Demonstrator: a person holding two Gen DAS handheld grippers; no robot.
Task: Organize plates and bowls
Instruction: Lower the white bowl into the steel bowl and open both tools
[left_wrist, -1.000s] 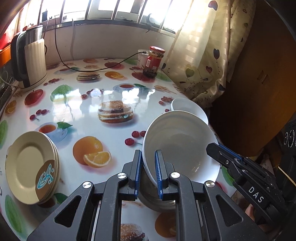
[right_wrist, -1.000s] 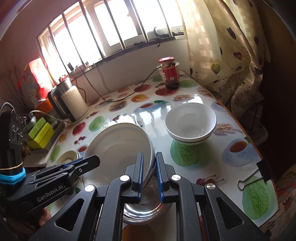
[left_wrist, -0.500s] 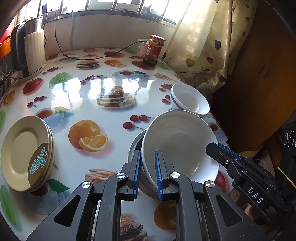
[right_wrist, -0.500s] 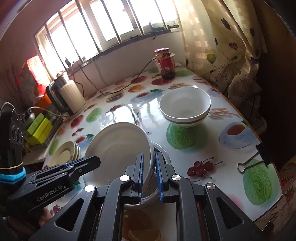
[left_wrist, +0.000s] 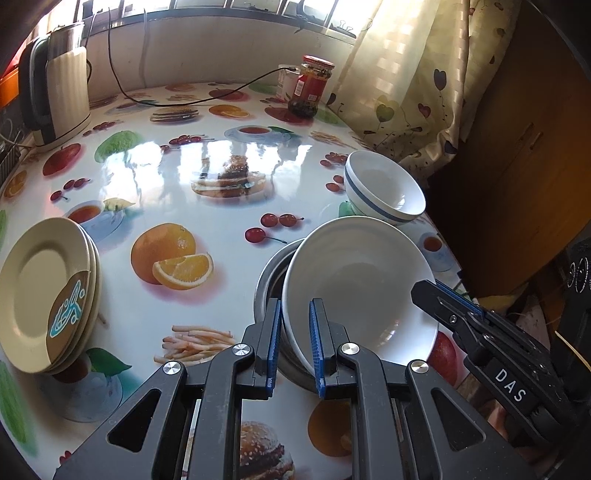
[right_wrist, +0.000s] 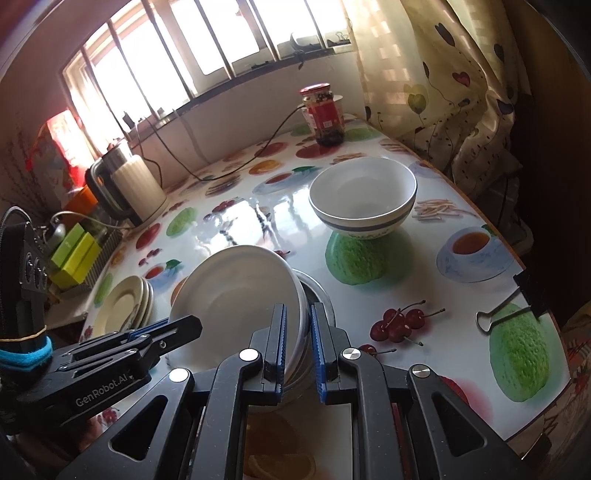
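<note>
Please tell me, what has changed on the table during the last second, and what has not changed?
Both grippers, left and right, lowered the white plate onto the steel dish. Both remain shut on its rim. The striped bowl, yellow plates, jar and kettle stayed put.

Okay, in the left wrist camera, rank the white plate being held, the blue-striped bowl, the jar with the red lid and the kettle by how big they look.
1. White plate, though it sits nearest the camera.
2. Kettle.
3. Blue-striped bowl, close to the kettle; that pair is unsure.
4. Jar, farthest away.
</note>
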